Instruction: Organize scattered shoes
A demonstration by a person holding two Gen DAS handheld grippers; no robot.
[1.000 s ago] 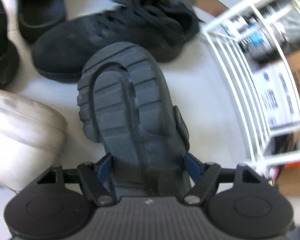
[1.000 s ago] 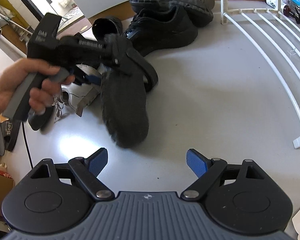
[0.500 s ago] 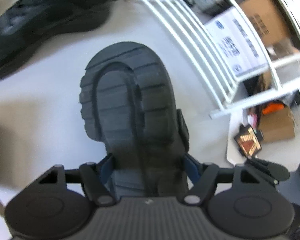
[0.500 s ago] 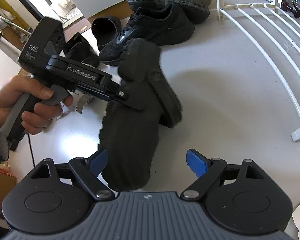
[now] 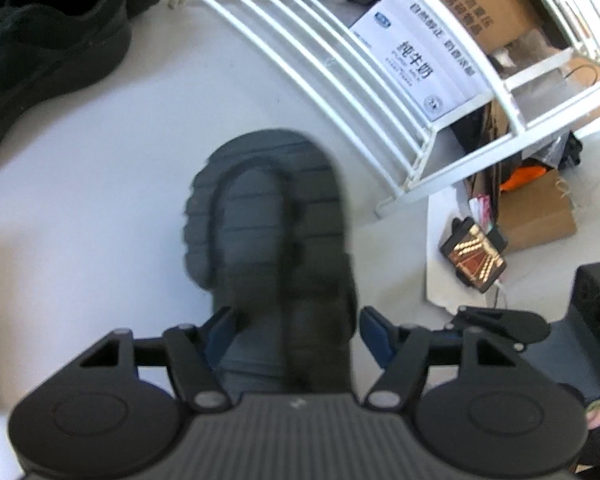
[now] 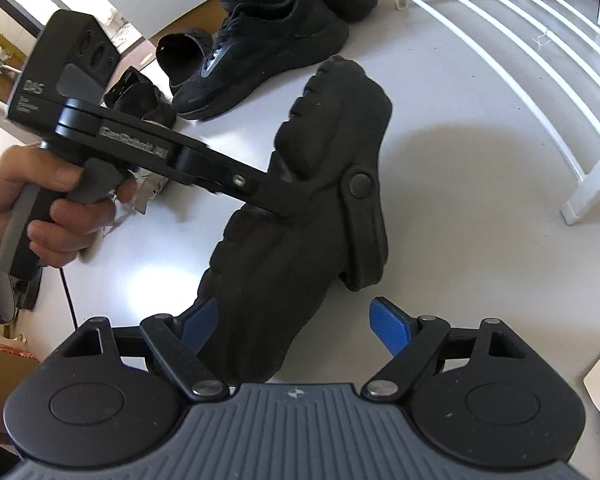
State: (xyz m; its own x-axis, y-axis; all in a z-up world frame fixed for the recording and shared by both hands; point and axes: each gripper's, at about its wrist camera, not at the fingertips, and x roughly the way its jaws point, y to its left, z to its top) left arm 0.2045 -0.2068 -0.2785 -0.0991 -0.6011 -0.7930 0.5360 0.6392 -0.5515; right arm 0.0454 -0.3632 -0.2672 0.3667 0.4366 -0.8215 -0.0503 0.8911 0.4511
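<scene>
- Black rubber clog point(image 6: 300, 240) is off the white tabletop point(image 6: 440, 208), pinched across its heel end by the left gripper point(image 5: 296, 334), tread toward that gripper's camera.
- Its toe end dips between the blue pads of the right gripper point(image 6: 288, 322), whose jaws are closing; the right pad stands clear of the clog, so nothing is clamped there.
- 1 hand point(image 6: 32, 204) grasps the left gripper's handle.
- 2 black sneakers point(image 6: 268, 40) lie beyond, near the white wire rack point(image 6: 520, 44).
</scene>
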